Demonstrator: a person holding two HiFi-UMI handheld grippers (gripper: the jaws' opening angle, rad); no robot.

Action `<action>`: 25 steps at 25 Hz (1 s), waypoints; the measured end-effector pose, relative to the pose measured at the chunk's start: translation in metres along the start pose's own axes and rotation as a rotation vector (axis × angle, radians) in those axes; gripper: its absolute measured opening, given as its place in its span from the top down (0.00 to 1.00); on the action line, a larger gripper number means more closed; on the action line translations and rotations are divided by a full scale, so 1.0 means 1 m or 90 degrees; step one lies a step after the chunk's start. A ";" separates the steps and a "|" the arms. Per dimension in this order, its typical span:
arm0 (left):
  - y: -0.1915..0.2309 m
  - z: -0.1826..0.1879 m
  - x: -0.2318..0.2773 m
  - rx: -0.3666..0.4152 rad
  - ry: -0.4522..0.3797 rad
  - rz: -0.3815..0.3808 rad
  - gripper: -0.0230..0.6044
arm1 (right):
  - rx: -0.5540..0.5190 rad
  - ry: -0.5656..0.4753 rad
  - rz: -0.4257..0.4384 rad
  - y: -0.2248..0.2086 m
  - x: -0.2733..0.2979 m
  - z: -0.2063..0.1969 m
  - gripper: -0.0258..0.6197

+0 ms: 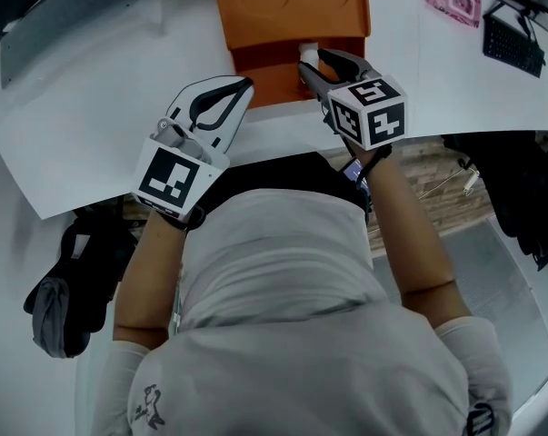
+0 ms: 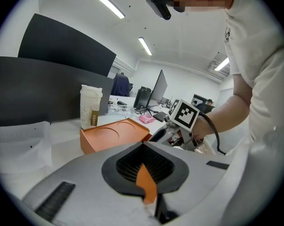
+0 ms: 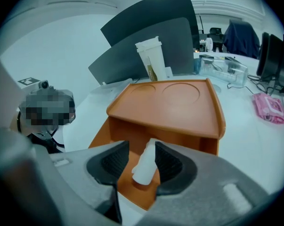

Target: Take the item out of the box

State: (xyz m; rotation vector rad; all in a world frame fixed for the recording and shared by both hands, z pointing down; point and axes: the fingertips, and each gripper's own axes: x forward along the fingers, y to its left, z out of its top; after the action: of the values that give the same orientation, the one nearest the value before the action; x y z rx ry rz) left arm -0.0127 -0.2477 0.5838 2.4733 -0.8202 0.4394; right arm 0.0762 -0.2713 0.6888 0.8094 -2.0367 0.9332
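Two grippers at orange box (image 1: pixel 292 3).

Head view: right gripper (image 1: pixel 313 64) at box's open front, white item (image 1: pixel 307 51) at its tips. Left gripper (image 1: pixel 246 84) just beside box's left corner, farther from item.

Left gripper view: jaw tips pressed together, box beyond.

Right gripper view: jaws spread, item standing near-upright in box, between jaws, leaning toward right one. No squeeze evident.

Looks like an open-plan office: long white bench (image 1: pixel 110 125), keyboard (image 1: pixel 512 45) at two o'clock in the head view, monitors (image 2: pixel 157 91) and dark divider panels (image 2: pixel 57 51) beyond, strip lights (image 2: pixel 106 3) overhead, jacket-draped chair (image 3: pixel 239 37) at two o'clock in the right gripper view.
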 end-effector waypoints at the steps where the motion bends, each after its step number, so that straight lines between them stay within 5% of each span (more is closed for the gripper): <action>1: -0.001 -0.001 0.001 -0.004 0.003 0.000 0.97 | 0.003 0.003 0.002 -0.001 0.002 -0.001 0.69; 17: -0.003 -0.008 0.014 -0.026 0.005 -0.012 0.97 | 0.015 0.091 -0.011 -0.017 0.030 -0.021 0.67; 25: 0.001 -0.008 0.011 -0.035 0.005 -0.007 0.97 | 0.004 0.122 -0.022 -0.020 0.037 -0.025 0.75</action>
State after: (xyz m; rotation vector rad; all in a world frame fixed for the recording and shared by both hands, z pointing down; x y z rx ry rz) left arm -0.0061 -0.2487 0.5953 2.4219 -0.8050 0.4177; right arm 0.0815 -0.2703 0.7378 0.7273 -1.8496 0.9593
